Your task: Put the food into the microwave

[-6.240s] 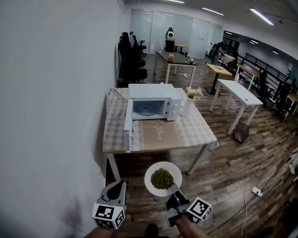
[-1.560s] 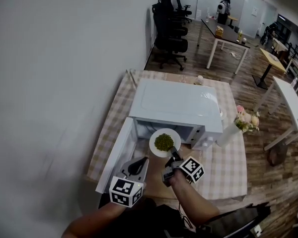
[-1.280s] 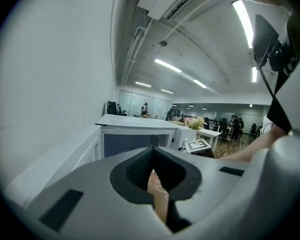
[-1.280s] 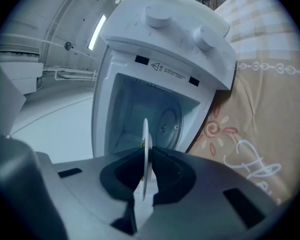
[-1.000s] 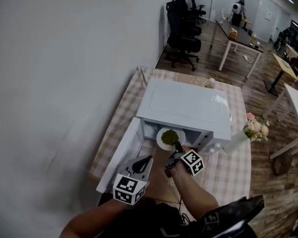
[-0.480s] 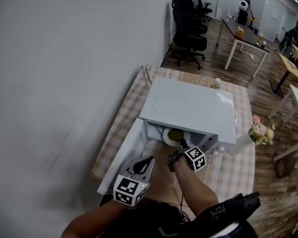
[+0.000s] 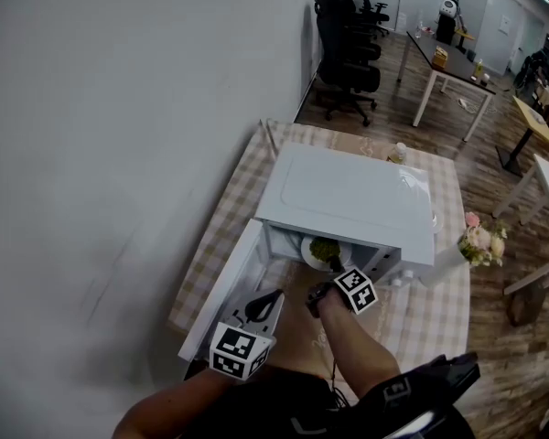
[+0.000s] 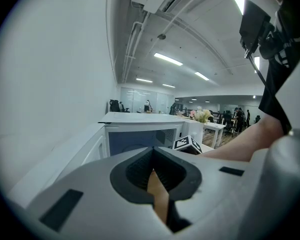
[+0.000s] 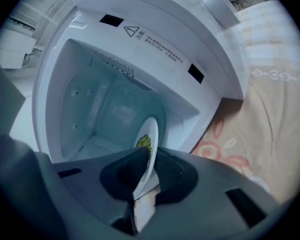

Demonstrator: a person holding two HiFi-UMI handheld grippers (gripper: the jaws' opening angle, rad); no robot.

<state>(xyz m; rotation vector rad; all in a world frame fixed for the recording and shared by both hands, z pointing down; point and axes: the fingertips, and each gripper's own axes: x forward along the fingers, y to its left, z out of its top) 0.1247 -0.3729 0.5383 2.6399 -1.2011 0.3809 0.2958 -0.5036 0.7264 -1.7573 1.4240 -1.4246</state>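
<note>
A white plate (image 7: 318,253) with a heap of green food (image 7: 325,248) sits in the mouth of the white microwave (image 7: 348,195), half hidden under its top. My right gripper (image 7: 333,267) is shut on the plate's near rim. In the right gripper view the plate (image 9: 151,133) stands edge-on between the jaws of the right gripper (image 9: 149,152), the food (image 9: 144,142) over the cavity floor (image 9: 90,139). The microwave door (image 7: 221,291) hangs open to the left. My left gripper (image 7: 267,300) stays shut and empty in front of the door; the left gripper (image 8: 153,151) faces the microwave (image 8: 140,131).
The microwave stands on a table with a checked cloth (image 7: 227,210) against the white wall at the left. A vase of flowers (image 7: 479,239) is at the table's right edge, a small jar (image 7: 399,152) behind the microwave. Office chairs (image 7: 346,21) and other desks lie beyond.
My right gripper has pushed the plate forward and a little down, from in front of the opening into the microwave's mouth. The left gripper has stayed put.
</note>
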